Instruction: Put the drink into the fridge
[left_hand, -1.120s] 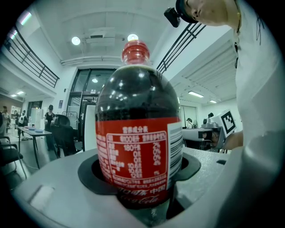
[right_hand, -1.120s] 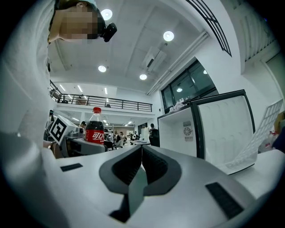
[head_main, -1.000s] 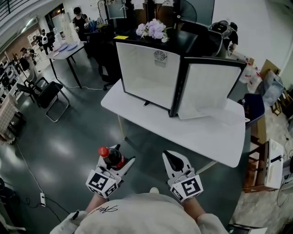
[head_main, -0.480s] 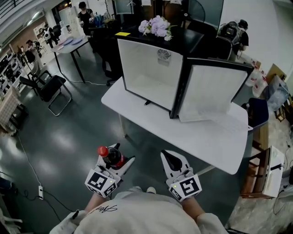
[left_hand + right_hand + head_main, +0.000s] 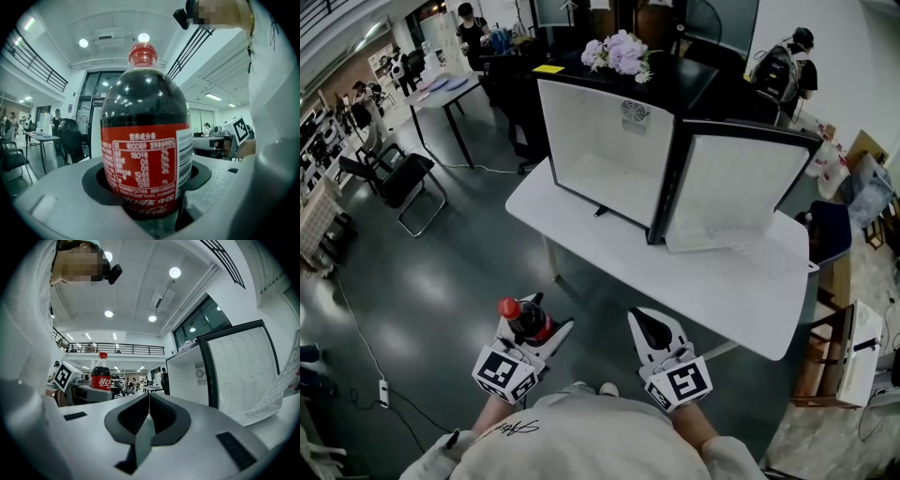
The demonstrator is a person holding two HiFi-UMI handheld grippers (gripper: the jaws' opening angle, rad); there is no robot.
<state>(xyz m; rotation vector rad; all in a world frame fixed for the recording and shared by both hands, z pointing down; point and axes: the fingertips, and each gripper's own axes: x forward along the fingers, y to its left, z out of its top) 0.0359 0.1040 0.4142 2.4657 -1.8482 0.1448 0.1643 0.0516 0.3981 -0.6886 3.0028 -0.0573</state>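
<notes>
Ahead on the bench: a black fridge (image 5: 609, 141) stands on the white bench (image 5: 722, 281), its door (image 5: 731, 178) swung wide to the right, its white inside facing the person.
Bench edges: the near edge runs slantwise, farther off at the left and closer at the right; the fridge sits toward the back, with bare top in front of it and under the door.
Open room: grey floor (image 5: 459, 281) lies between the two grippers and the bench's near edge; a folding chair (image 5: 398, 187) stands well off to the left.
Fridge inside: white walls, with a round fan grille (image 5: 627, 114) high on the back wall.
Fridge top: a bunch of pale flowers (image 5: 617, 54) and a yellow pad (image 5: 548, 69).
Drink: a cola bottle (image 5: 525, 319) with red cap and red label, dark liquid up to its shoulder, upright, over the floor and well short of the bench.
Left gripper (image 5: 548, 323): fingers pinching the bottle low on its body, at the label.
Right gripper (image 5: 645, 319): fingers pressed together on nothing, held beside the left gripper and apart from it.
</notes>
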